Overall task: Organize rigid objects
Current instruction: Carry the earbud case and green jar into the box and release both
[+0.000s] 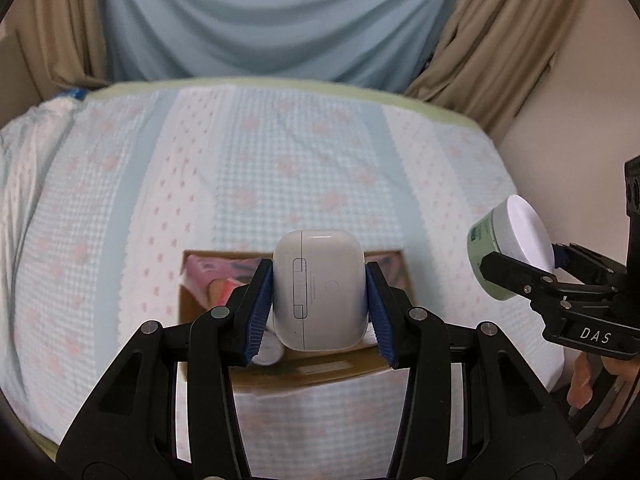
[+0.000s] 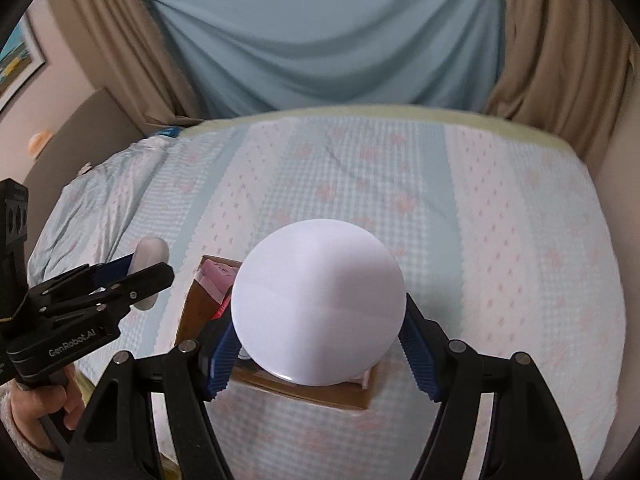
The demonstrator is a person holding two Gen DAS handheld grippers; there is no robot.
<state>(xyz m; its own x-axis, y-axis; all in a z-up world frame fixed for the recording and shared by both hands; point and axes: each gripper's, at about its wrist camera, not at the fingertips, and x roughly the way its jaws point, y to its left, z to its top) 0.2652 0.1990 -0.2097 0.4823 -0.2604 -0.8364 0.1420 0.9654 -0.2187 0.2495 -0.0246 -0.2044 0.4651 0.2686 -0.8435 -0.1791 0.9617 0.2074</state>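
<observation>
Both grippers tilt steeply down over the bed (image 1: pixel 304 168), side by side above an open cardboard box (image 1: pixel 320 376) that sits on the checked blue and pink bedspread.

The left gripper (image 1: pixel 319 306) has its blue pads pressed against the two sides of a white earbud case (image 1: pixel 319 288), which stands on end between them, hinge side facing back toward the handle. The case hangs in the air right over the box's opening, where something pink (image 1: pixel 208 276) lies inside.

The right gripper (image 2: pixel 316 340) is clamped around a round jar (image 2: pixel 318 302) with a flat white lid; from the left wrist view its body shows pale green with a label (image 1: pixel 486 240). It lies tipped so the lid faces back toward the handle, and it too hangs above the box (image 2: pixel 304 394), just beside the case.

A hand (image 2: pixel 40 408) in a pale fuzzy sleeve grips the left handle from below; fingers (image 1: pixel 584 384) wrap the right one.
</observation>
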